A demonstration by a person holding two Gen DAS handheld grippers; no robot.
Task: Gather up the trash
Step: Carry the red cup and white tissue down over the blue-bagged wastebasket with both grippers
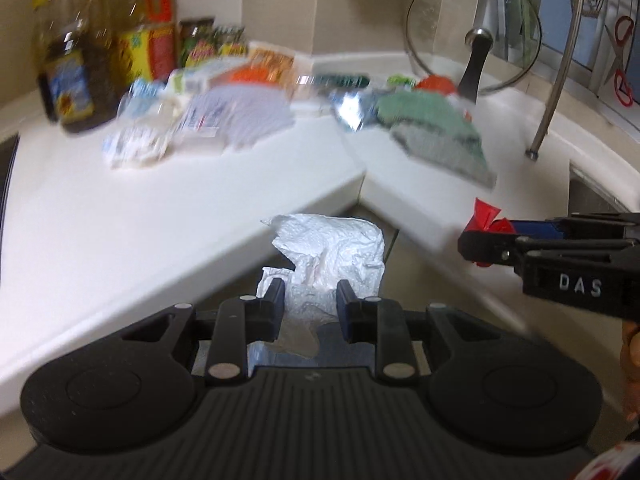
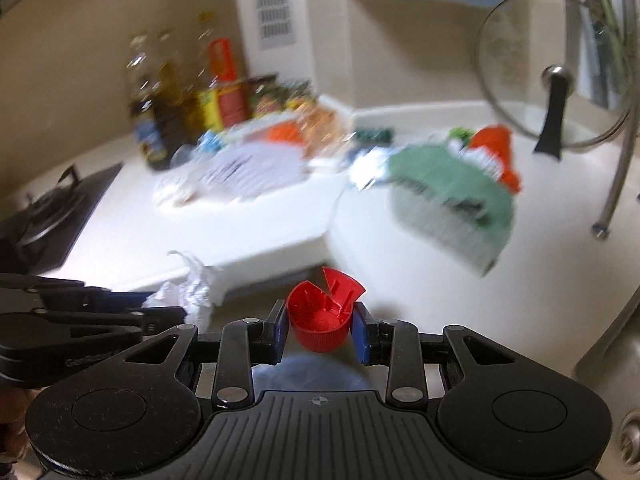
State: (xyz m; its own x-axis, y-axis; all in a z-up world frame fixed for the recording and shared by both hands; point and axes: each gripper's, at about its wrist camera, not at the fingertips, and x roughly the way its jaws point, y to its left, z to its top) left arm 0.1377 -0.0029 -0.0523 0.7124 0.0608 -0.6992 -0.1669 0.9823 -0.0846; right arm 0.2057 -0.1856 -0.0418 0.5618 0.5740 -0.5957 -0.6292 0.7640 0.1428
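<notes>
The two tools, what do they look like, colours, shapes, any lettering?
Both are matte black plastic. The left tool has a ribbed base, two round discs at its sides, linkage bars with silver rivets and two short blocky fingers. The right tool is built the same, with blue pads on its fingers. Raised white letters "DAS" show on its side in the left wrist view.

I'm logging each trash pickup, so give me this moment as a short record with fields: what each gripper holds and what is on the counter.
left gripper: jaws shut on a crumpled paper towel
right gripper: jaws shut on a red bottle cap
position: both off the counter edge
on counter: oil bottles, green cloth, glass lid, blurred packets
</notes>
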